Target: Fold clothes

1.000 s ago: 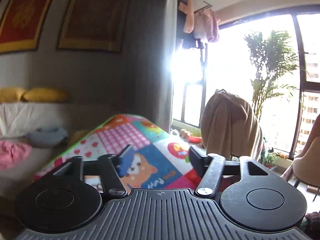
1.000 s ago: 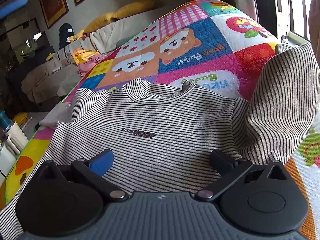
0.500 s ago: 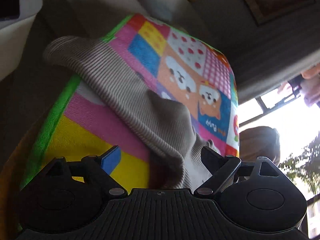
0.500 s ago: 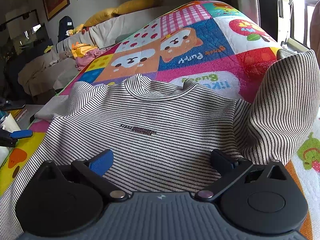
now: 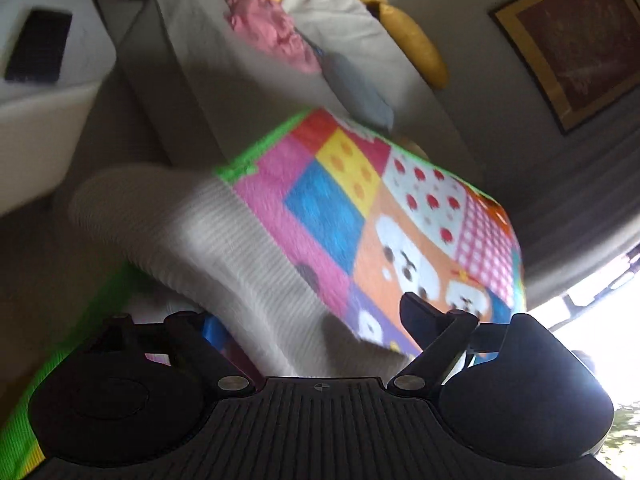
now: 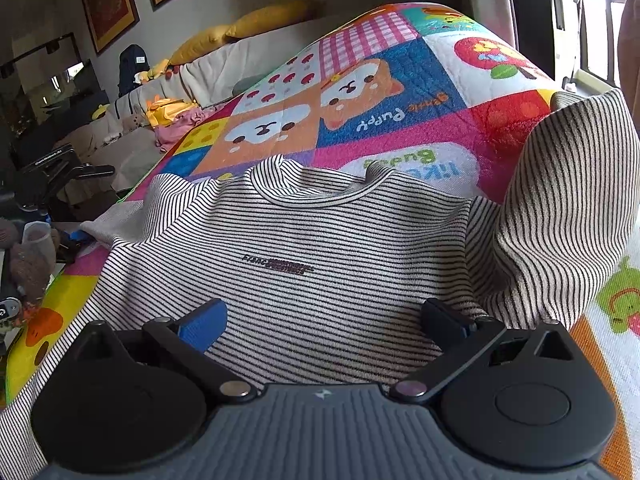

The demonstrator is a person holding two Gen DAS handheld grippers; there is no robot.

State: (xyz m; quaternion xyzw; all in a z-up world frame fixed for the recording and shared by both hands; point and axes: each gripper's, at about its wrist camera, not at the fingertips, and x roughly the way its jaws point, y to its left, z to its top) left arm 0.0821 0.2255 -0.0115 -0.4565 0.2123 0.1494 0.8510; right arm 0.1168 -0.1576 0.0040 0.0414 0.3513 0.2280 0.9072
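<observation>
A black-and-white striped long-sleeve shirt lies face up on a colourful patchwork mat, collar away from me. Its right sleeve is folded up in a hump. My right gripper is open, low over the shirt's lower front, holding nothing. In the blurred left wrist view the shirt's left sleeve hangs over the mat's green edge. My left gripper is open, with the sleeve cloth between its spread fingers. The left gripper also shows at the mat's left edge in the right wrist view.
A sofa with yellow cushions and pink clothes stands behind the mat. A white side table with a dark phone is at the left. Clutter sits left of the mat. A bright window is on the right.
The left gripper swung from facing the window down to the mat's left edge and closed in on the hanging sleeve. The right gripper has barely moved.
</observation>
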